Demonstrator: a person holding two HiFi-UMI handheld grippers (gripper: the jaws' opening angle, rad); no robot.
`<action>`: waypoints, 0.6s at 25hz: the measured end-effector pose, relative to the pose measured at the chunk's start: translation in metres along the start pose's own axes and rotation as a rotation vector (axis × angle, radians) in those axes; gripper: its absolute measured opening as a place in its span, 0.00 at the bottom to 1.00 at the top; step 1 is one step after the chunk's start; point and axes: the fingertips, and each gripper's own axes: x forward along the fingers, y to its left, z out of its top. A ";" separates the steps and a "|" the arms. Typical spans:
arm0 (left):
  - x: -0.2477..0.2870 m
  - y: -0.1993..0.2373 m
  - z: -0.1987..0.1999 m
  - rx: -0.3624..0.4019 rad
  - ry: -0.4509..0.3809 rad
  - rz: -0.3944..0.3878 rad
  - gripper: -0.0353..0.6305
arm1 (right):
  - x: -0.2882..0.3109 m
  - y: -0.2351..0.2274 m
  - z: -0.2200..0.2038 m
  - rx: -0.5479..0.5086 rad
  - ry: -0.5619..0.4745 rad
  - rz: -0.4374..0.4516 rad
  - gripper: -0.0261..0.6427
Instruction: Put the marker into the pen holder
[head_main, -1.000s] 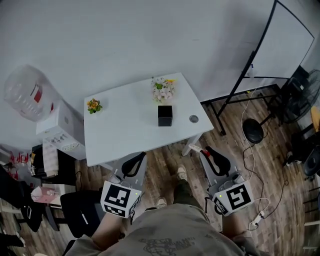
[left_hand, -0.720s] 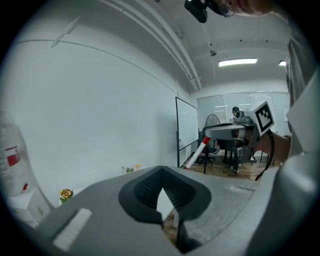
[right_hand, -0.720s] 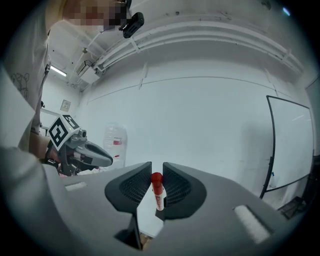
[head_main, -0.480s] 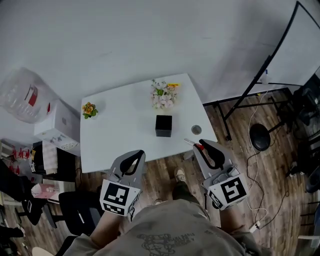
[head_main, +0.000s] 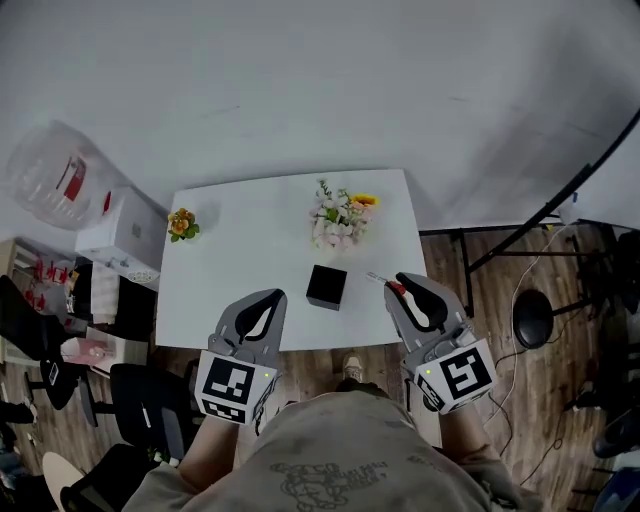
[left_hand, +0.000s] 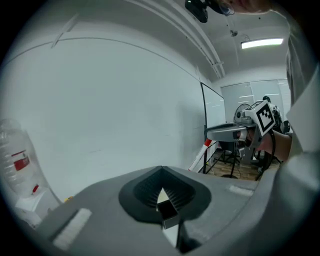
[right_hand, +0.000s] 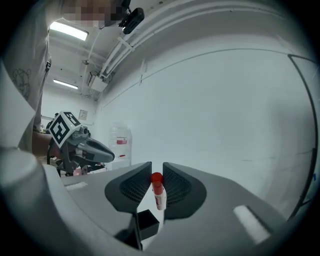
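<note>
Head view: the right gripper (head_main: 402, 287) is hanging over the right side of the white rectangular table (head_main: 230, 270). It's pinching a white marker with a red cap (head_main: 384, 282) just right of the black square pen holder (head_main: 326, 286), not in it. The left gripper (head_main: 264, 310) is hovering at the front edge, left of the holder.

Left gripper view: its jaws are sitting pressed together, nothing between them.

Right gripper view: both jaws are clamping the marker, red cap pointing up, with the holder showing lower left on the table.
</note>
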 end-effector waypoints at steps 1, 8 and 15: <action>0.007 0.003 0.002 -0.008 0.001 0.020 0.05 | 0.007 -0.009 -0.001 -0.002 0.000 0.017 0.19; 0.021 0.033 -0.007 -0.091 0.021 0.187 0.05 | 0.053 -0.051 -0.001 -0.025 0.000 0.137 0.19; 0.015 0.048 -0.009 -0.131 0.035 0.289 0.05 | 0.082 -0.069 -0.002 -0.015 -0.008 0.188 0.19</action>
